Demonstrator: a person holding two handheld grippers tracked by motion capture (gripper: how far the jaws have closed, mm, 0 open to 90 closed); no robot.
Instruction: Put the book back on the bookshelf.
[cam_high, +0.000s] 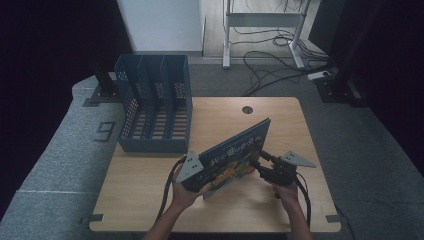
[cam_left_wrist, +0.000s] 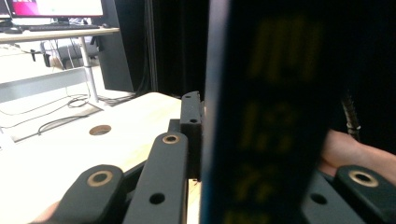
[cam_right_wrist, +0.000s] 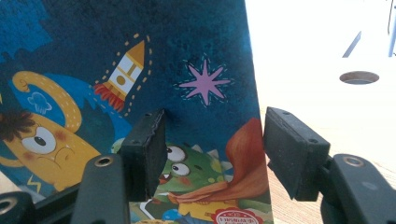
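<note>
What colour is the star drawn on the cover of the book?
The star on the book is pink-purple, on dark blue. The right gripper view shows it best.

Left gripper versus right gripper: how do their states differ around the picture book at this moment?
The left gripper is clamped on the picture book near its lower left corner, while the right gripper has its jaws standing apart, pads clear of the cover. The left holds the book tilted up off the table; the right only faces its illustrated side. Both are hand-held, black and two-jawed.
</note>
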